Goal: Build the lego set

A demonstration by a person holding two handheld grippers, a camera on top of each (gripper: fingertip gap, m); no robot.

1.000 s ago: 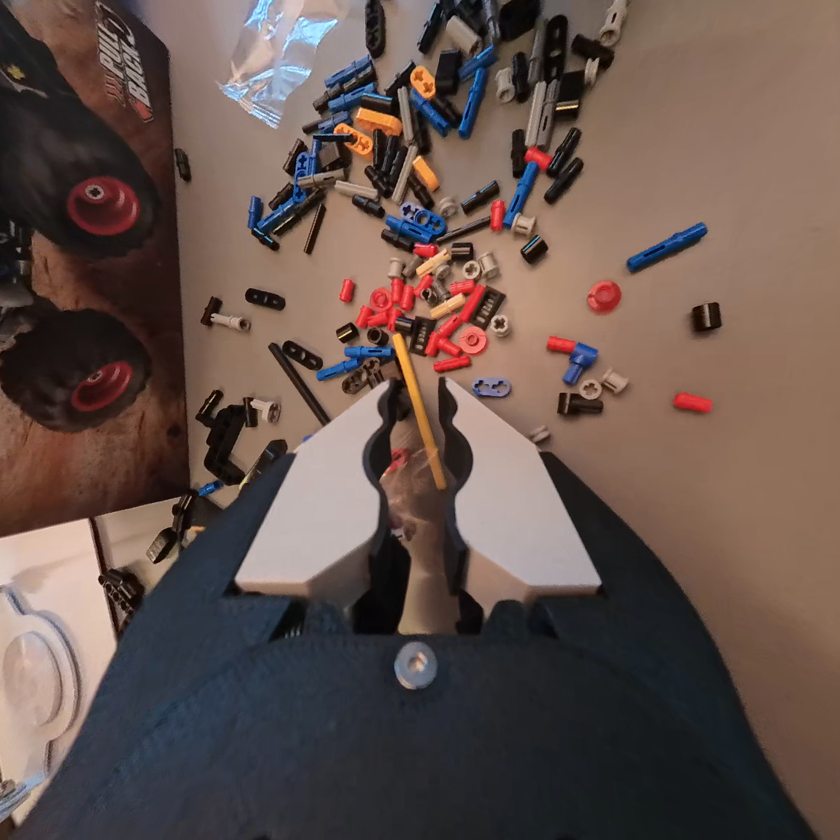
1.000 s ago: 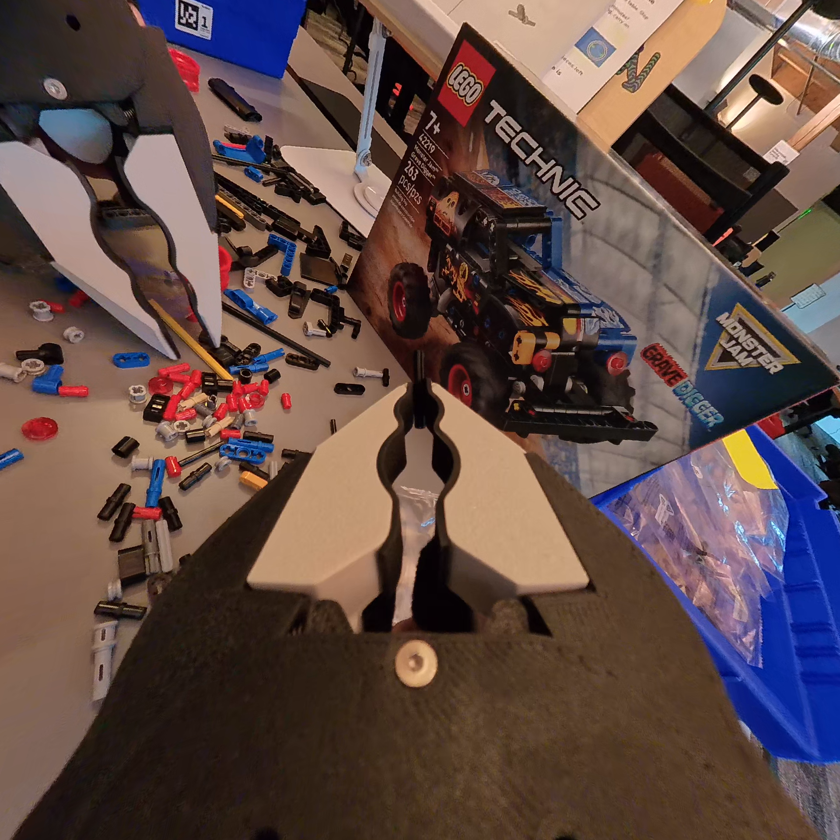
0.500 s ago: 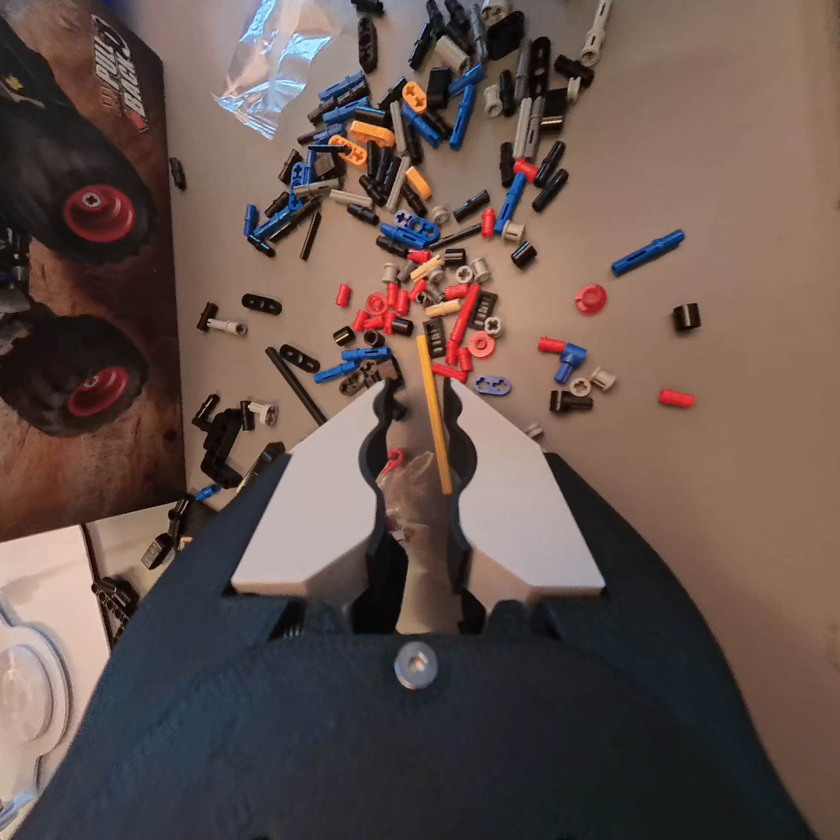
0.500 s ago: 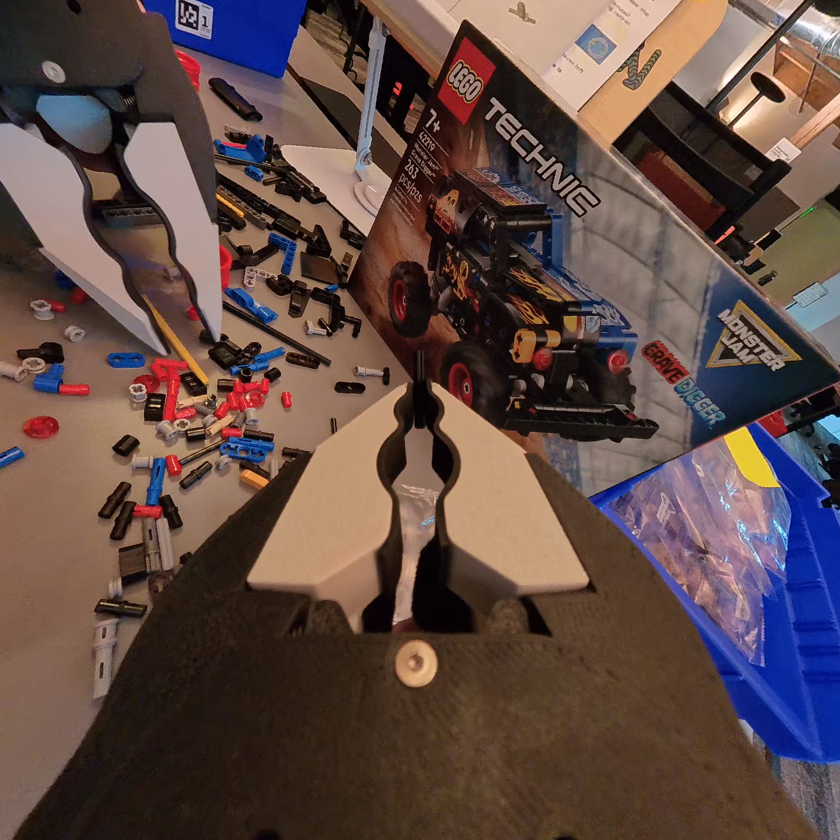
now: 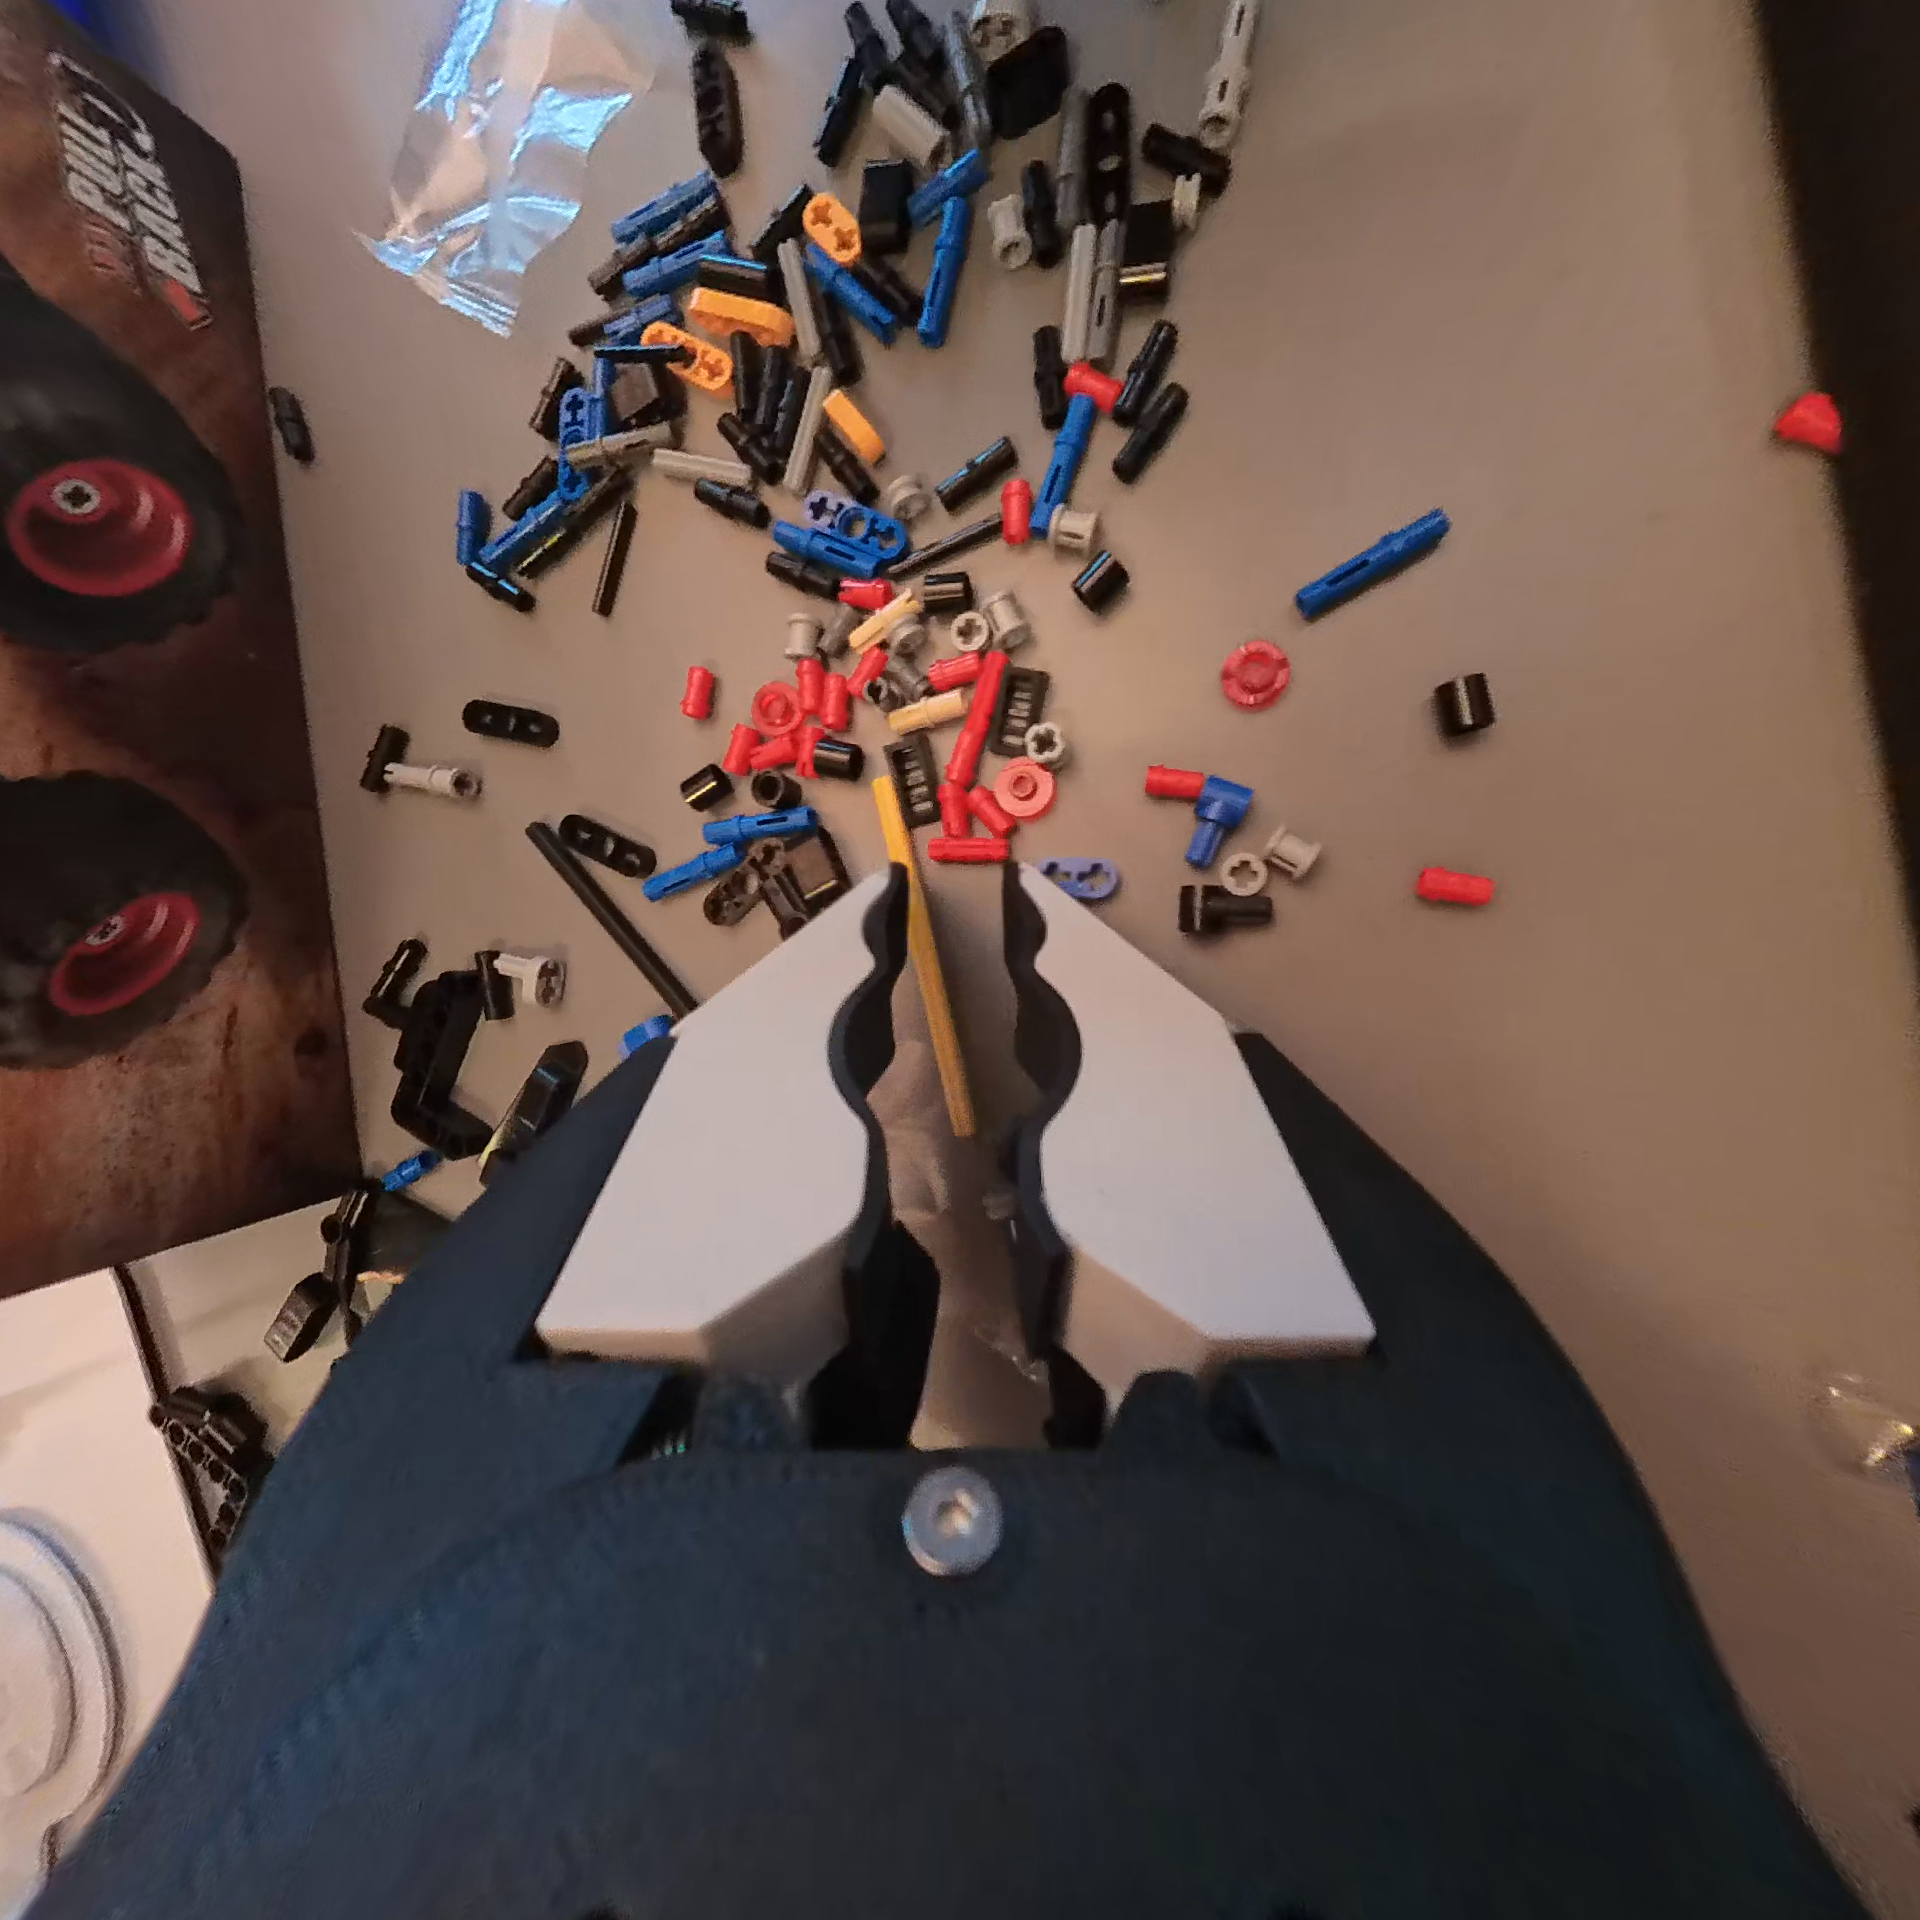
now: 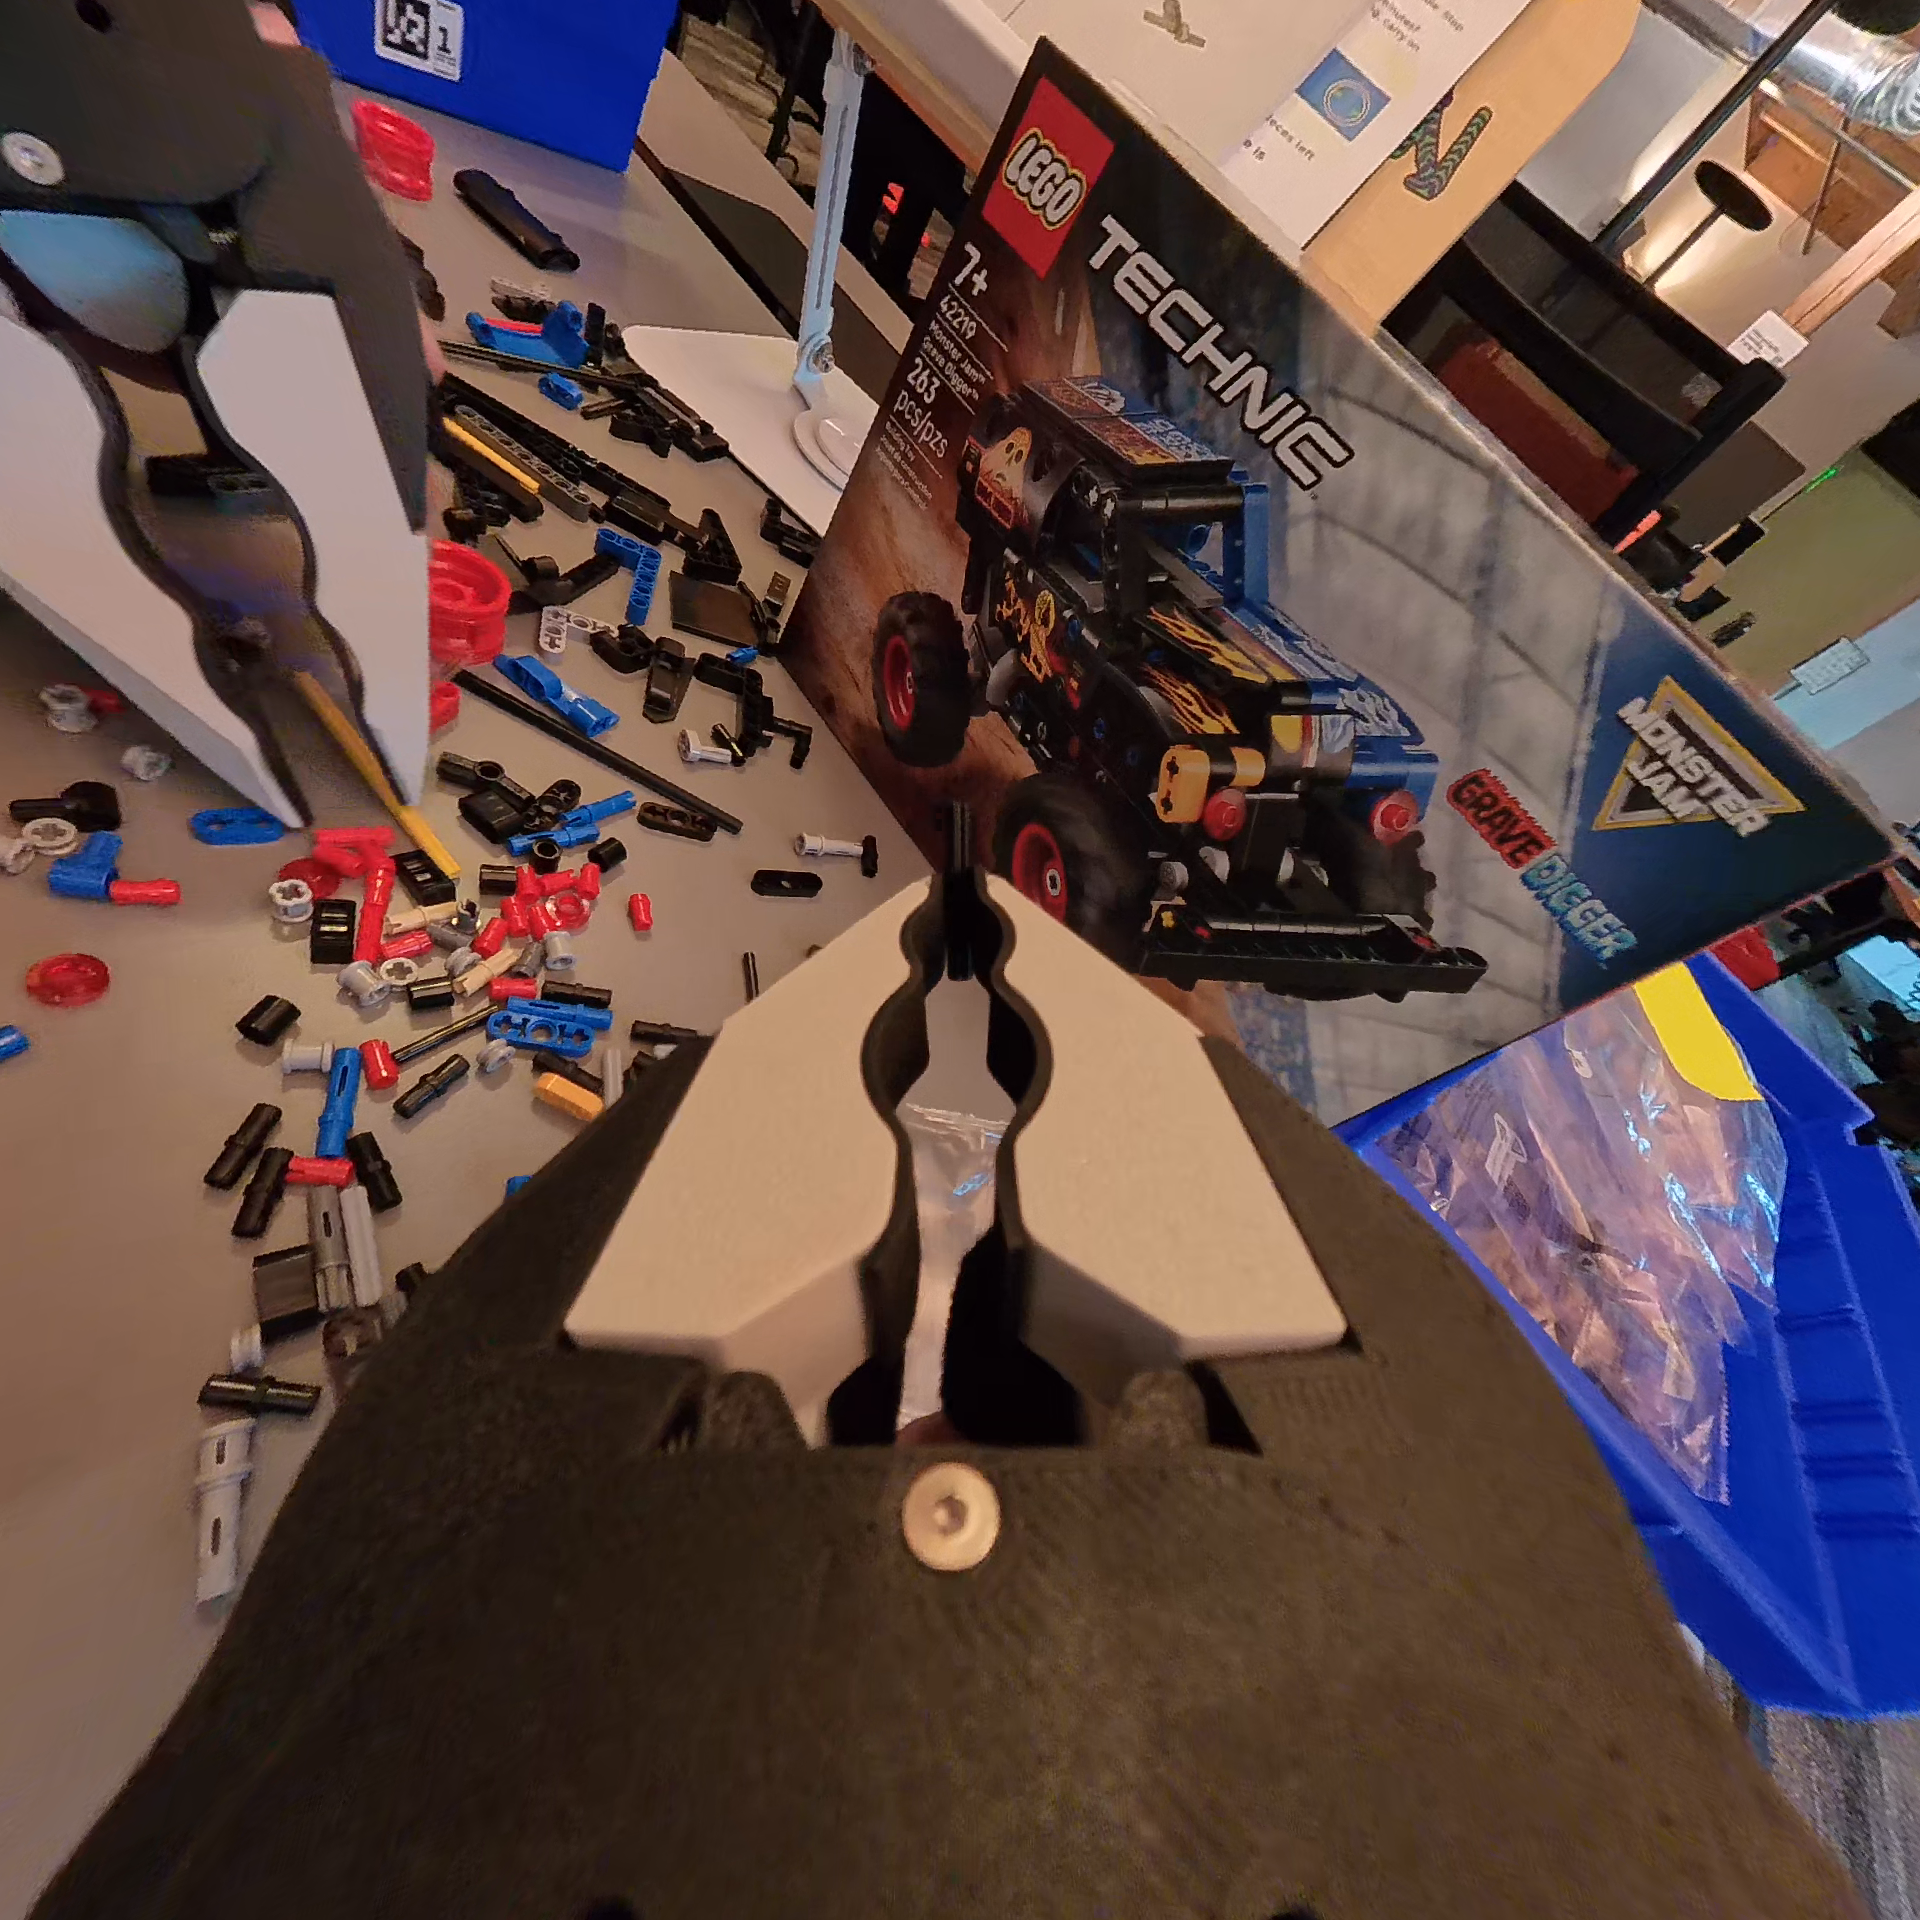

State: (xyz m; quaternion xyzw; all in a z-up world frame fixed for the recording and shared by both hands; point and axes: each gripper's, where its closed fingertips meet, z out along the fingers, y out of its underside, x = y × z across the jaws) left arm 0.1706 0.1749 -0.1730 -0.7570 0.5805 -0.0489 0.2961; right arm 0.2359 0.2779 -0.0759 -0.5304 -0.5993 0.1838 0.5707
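Dozens of loose lego pieces (image 5: 831, 436) litter the grey table (image 5: 1507, 1039) beside the box (image 6: 1299, 582). Left gripper (image 5: 951, 883), jaws apart, straddles a yellow rod (image 5: 925, 966); closing off-centre could flick it away. Right gripper (image 6: 958, 894) pinches a black pin (image 6: 958, 904), which could slip.

Dark textured tool (image 5: 948, 883) bodies, grey wavy-edged fingers (image 6: 774, 1143), silver screws.
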